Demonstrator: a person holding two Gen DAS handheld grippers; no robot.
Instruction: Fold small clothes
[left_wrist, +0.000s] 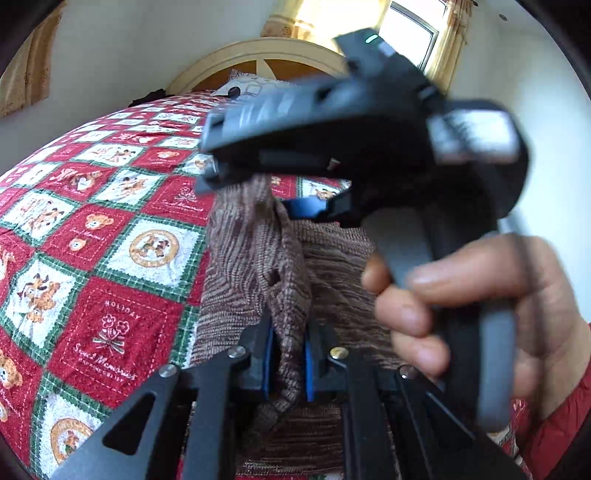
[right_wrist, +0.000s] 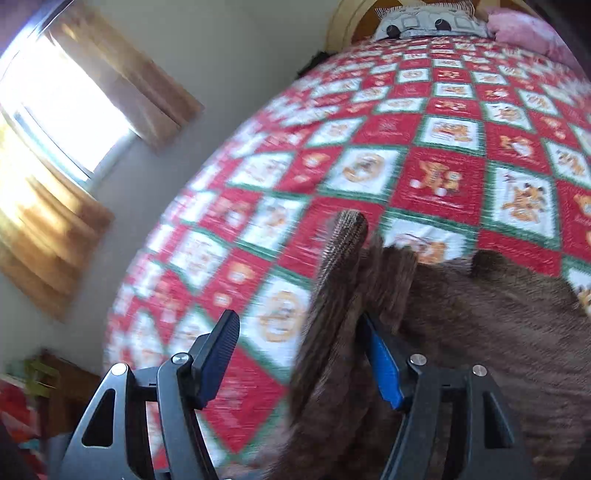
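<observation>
- Brown knitted garment hangs bunched above the bed's red, white and green patchwork quilt.
- Left claw is clamped on a fold of it between blue pads.
- Right claw stands spread wide in its own view, knit draped against its blue finger.
- Right hand grips that tool's handle.

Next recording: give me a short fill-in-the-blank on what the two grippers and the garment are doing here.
1. The left gripper is shut on the brown ribbed knit ____.
2. The right gripper has its jaws ____, with knit fabric between them.
3. The bed is covered by a red, white and green ____ printed with teddy bears.
4. The pads on the gripper fingers are coloured ____.

Missing words: garment; open; quilt; blue
</observation>
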